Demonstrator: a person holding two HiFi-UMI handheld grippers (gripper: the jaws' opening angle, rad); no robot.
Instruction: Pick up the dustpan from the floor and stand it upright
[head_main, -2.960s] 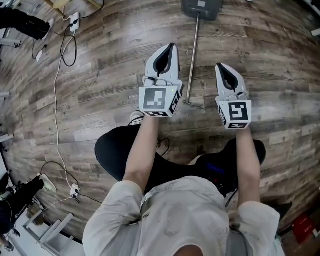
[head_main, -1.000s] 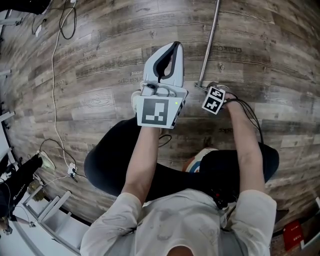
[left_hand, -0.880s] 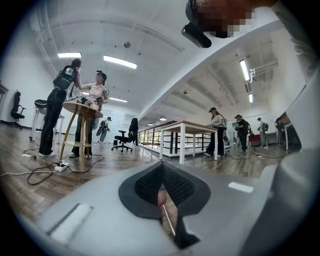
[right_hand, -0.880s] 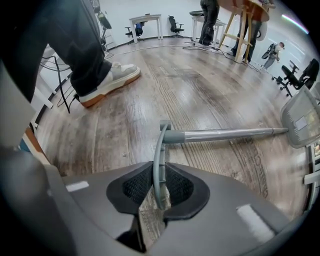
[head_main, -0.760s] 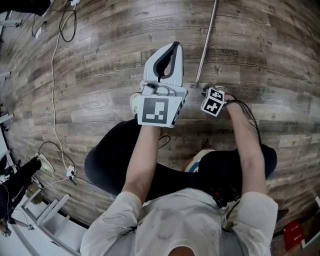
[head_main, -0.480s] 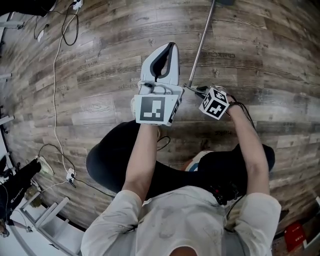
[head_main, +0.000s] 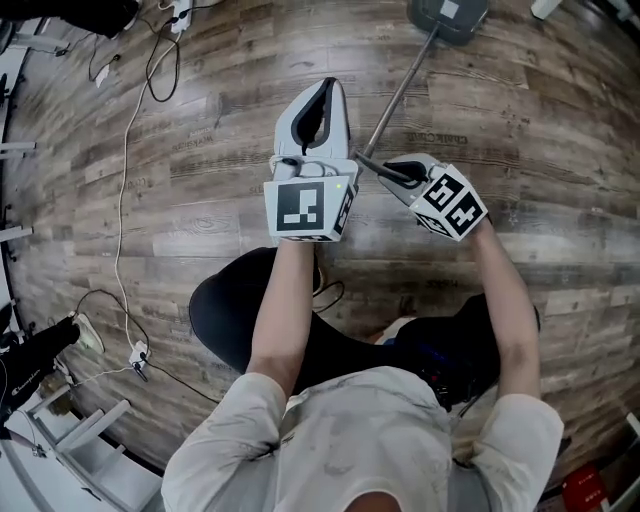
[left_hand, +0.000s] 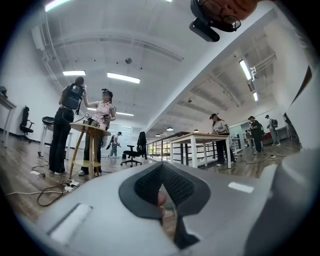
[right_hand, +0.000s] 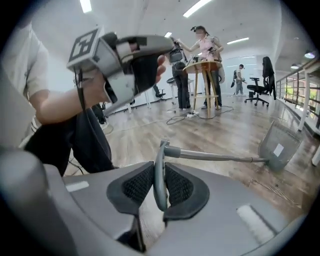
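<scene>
A white cable (head_main: 125, 180) trails over the wood floor (head_main: 560, 130) at the far left of the head view. The left gripper (head_main: 326, 90) points to 12 o'clock, its jaws a thin slit apart with nothing between them. At its 3 o'clock, just beside it, is the loop handle (right_hand: 159, 175) of the dustpan (head_main: 447, 14). The right gripper (head_main: 372, 165) is clamped on that loop, one pad on each side. From the jaws the metal shaft (head_main: 400, 90) runs toward 1 o'clock, ending at the grey pan, well apart from both grippers, down by the floor.
</scene>
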